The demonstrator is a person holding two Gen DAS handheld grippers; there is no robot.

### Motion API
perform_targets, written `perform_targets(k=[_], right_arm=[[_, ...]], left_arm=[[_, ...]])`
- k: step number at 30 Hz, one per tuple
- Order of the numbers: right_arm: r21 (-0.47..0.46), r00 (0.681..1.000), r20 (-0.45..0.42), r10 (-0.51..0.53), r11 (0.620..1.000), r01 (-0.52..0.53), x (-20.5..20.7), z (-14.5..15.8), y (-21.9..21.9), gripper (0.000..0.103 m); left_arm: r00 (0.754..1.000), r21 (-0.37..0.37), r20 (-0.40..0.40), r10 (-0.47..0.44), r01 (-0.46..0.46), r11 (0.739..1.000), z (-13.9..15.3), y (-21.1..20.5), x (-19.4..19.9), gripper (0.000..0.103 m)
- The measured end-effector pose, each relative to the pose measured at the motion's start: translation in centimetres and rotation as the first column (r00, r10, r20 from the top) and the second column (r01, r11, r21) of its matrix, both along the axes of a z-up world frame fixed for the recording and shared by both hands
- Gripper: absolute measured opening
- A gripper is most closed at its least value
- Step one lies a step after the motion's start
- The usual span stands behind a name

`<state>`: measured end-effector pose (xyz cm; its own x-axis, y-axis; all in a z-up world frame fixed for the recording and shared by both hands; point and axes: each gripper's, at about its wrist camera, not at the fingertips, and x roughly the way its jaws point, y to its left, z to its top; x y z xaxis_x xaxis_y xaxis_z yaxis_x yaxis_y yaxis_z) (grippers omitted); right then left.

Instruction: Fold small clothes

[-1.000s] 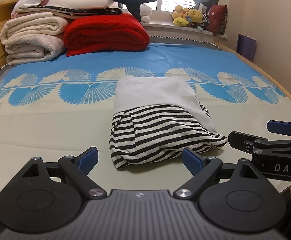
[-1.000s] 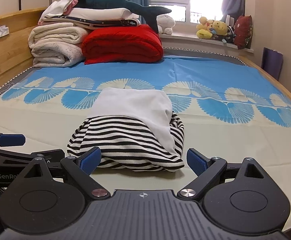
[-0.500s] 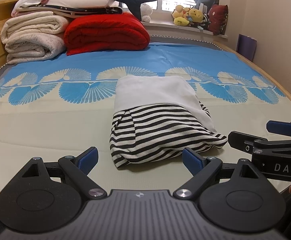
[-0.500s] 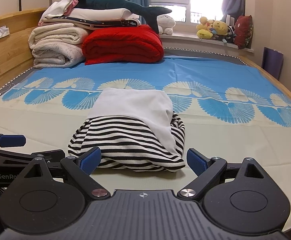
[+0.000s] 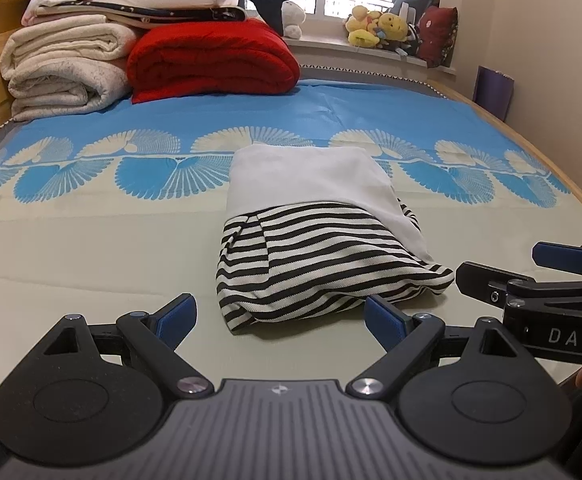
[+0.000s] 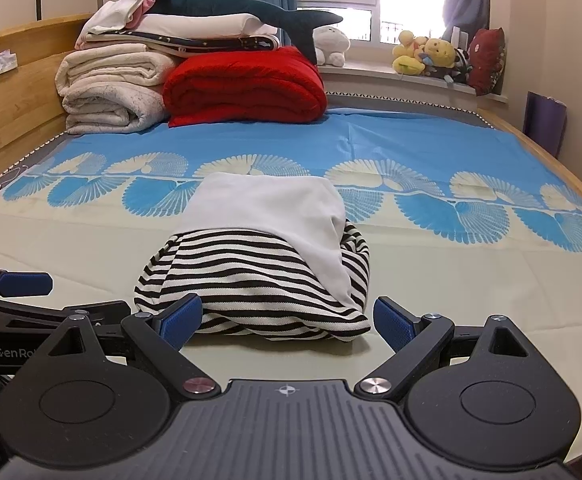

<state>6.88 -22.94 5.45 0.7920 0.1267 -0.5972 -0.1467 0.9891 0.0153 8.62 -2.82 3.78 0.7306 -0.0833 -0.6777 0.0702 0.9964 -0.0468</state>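
Folded garment (image 5: 323,248) before red quilt (image 5: 211,60)

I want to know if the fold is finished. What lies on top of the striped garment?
A white cloth covers the far part of the striped garment and runs down its right side. Whatever is beneath the white cloth is hidden.

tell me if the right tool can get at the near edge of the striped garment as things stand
Probably yes. The right tool is open, and the striped garment lies just ahead on the bed sheet, nothing between them.
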Motion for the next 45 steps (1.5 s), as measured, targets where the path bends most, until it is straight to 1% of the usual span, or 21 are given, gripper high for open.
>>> perform_targets(k=[45], right_arm=[[0.006,1.0,-0.011,-0.003,1.0,0.003,0.27,-0.22,-0.18,0.093]], left_arm=[[1.0,-0.003,-0.006,-0.001,0.001,1.0,-0.28,-0.03,0.16,0.094]])
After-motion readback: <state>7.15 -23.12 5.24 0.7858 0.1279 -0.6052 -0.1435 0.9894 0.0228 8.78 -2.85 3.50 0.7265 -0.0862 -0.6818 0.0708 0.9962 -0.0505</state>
